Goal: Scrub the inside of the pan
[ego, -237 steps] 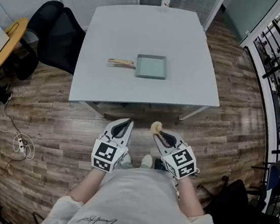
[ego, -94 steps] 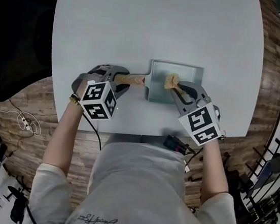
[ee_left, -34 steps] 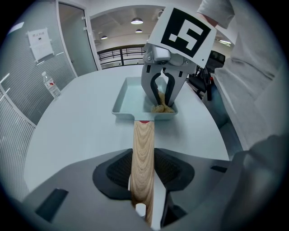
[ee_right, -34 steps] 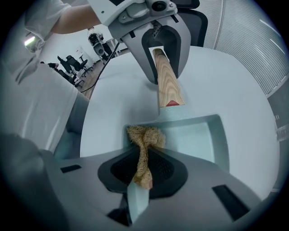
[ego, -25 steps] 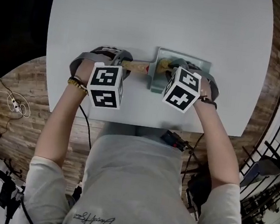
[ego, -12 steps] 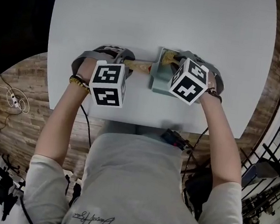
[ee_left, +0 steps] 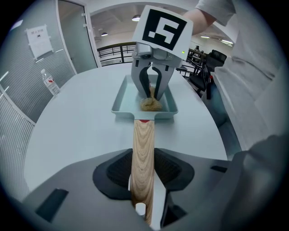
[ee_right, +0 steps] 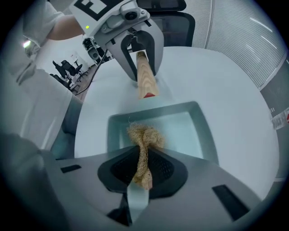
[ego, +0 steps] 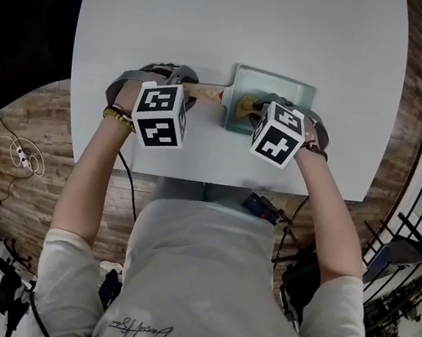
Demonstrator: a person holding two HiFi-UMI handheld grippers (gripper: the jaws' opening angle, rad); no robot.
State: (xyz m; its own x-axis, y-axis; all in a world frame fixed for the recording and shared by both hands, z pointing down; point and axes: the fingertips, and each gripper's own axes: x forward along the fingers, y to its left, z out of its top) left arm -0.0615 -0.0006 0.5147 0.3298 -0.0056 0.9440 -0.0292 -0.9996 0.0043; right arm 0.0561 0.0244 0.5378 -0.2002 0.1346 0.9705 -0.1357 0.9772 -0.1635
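Observation:
A pale green rectangular pan (ego: 285, 85) lies on the table, its wooden handle (ego: 206, 91) pointing left. My left gripper (ego: 183, 88) is shut on that handle (ee_left: 142, 153), whose end sits between the pads. My right gripper (ego: 256, 107) hovers over the pan's near left part, shut on a tan fibre scrubber (ee_right: 143, 140). The scrubber's frayed end (ee_left: 150, 104) rests on the pan floor (ee_right: 189, 126) close to the handle side. In the right gripper view the left gripper (ee_right: 140, 54) shows beyond the pan, with the handle (ee_right: 145, 79) in it.
The grey table (ego: 238, 21) runs wide behind the pan; its front edge lies just below my hands. A water bottle (ee_left: 48, 82) stands at the far side. A black chair (ego: 20, 38) is left of the table and cables (ego: 21, 158) lie on the wooden floor.
The right gripper has drawn the scrubber back from the pan's far left corner toward the near side. The left gripper has kept its hold on the handle.

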